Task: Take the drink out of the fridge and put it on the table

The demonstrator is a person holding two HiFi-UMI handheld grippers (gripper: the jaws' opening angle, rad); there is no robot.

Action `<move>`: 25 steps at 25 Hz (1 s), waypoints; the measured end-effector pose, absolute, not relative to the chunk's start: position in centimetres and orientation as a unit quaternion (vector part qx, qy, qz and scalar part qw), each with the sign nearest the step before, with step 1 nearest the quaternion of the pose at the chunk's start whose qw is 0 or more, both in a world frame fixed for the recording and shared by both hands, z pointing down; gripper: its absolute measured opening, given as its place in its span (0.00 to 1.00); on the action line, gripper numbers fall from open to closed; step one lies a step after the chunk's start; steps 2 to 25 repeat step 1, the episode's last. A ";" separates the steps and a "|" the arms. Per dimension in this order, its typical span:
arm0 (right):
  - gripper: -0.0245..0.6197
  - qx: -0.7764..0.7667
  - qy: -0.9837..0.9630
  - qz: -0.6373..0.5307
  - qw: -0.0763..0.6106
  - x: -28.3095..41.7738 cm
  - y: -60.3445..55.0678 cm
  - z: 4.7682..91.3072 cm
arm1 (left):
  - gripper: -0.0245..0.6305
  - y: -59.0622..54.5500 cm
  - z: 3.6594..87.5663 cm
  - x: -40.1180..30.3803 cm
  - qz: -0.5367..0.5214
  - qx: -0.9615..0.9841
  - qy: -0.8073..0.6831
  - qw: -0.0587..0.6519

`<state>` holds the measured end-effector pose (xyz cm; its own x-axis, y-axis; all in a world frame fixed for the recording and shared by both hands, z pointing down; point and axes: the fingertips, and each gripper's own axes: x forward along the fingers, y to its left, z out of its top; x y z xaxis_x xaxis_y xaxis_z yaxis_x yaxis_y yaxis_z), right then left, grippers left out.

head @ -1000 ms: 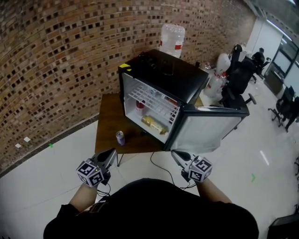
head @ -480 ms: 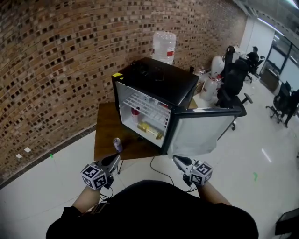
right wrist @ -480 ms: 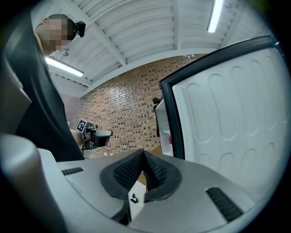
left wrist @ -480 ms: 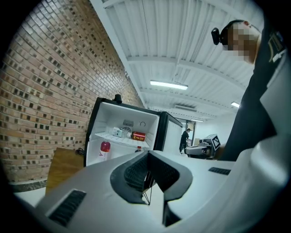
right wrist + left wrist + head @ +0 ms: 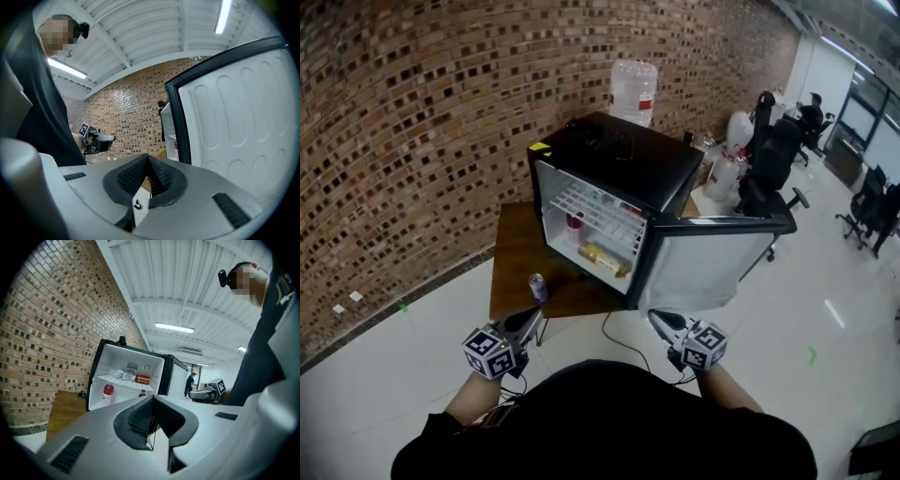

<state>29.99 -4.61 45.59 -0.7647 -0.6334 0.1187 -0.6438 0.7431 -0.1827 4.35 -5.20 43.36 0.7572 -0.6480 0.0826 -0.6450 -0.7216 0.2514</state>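
The black mini fridge (image 5: 623, 164) stands on a brown table (image 5: 511, 253), its door (image 5: 712, 258) swung open to the right. Inside are a red-capped drink bottle (image 5: 574, 223) (image 5: 108, 393), a red can (image 5: 143, 379) on the shelf and a yellow pack (image 5: 605, 258) at the bottom. A small can (image 5: 538, 286) stands on the table in front of the fridge. My left gripper (image 5: 529, 318) (image 5: 152, 400) is shut and empty, short of the table's near edge. Just below the door, my right gripper (image 5: 657, 319) (image 5: 148, 160) is also shut and empty.
A brick wall runs behind the table. A water jug (image 5: 634, 92) stands behind the fridge. Office chairs (image 5: 773, 150) and more jugs crowd the right. A black cable (image 5: 619, 339) trails on the floor under the door. A person (image 5: 190, 383) stands far off.
The fridge and table now lie a little farther from me than a second ago. Both grippers stay shut and empty and sit slightly lower in view.
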 end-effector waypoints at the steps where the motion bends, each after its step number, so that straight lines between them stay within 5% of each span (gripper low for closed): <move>1: 0.04 0.341 -0.934 0.107 0.024 29.8 -4.7 45.7 | 0.03 -5.2 43.4 4.3 -0.006 0.928 -0.349 0.134; 25: 0.04 0.341 -0.934 0.107 0.024 29.8 -4.7 45.7 | 0.03 -5.2 43.4 4.3 -0.006 0.928 -0.349 0.134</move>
